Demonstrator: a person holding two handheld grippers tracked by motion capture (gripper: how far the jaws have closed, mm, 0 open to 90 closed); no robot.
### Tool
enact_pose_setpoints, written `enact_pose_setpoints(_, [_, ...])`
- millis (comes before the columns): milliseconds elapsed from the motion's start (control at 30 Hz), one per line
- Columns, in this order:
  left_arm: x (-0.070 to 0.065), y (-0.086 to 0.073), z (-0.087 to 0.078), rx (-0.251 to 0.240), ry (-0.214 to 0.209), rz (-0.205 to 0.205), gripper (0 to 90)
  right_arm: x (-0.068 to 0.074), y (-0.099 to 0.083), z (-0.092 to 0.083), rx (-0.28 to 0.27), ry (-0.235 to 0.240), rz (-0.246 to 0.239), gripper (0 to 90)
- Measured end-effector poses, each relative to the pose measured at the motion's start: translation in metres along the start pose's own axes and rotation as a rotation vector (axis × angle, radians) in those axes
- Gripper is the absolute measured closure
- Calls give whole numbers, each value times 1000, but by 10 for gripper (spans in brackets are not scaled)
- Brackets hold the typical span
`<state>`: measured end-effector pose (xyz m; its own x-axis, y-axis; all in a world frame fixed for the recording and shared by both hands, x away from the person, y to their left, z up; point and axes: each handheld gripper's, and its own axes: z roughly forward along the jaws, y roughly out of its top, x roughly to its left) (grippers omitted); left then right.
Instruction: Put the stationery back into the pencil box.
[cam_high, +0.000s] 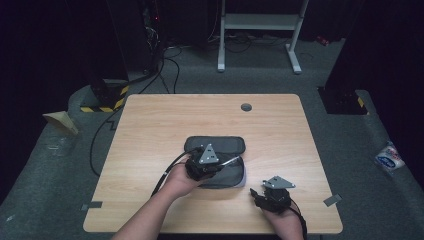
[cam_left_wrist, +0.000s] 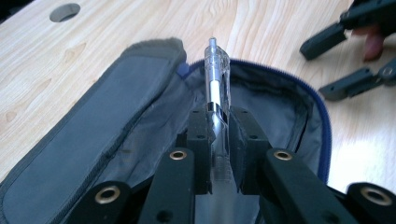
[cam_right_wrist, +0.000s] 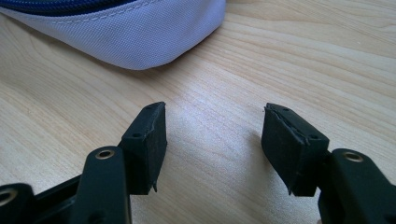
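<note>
A clear pen (cam_left_wrist: 216, 79) is being held clamped in the left gripper (cam_left_wrist: 218, 135) over the open pencil case (cam_left_wrist: 140, 116), its long axis apparently being kept along the case's length. The right gripper (cam_right_wrist: 212, 140) is being rested apart just beside the case.

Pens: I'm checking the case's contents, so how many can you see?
1. A clear pen is clamped in the left gripper, held over the open pencil case. Others may be hidden inside the case beneath the gripper.
</note>
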<state>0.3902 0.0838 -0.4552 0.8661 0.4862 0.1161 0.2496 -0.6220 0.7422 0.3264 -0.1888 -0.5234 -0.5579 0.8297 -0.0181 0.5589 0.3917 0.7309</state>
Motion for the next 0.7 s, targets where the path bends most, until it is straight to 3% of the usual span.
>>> enact_pose_setpoints(333, [4, -5, 8, 63, -15, -22, 789, 0, 0, 0, -1, 0, 1, 400])
enact_pose_setpoints(700, [10, -8, 9, 20, 4, -112, 632, 0, 0, 0, -2, 0, -3, 400])
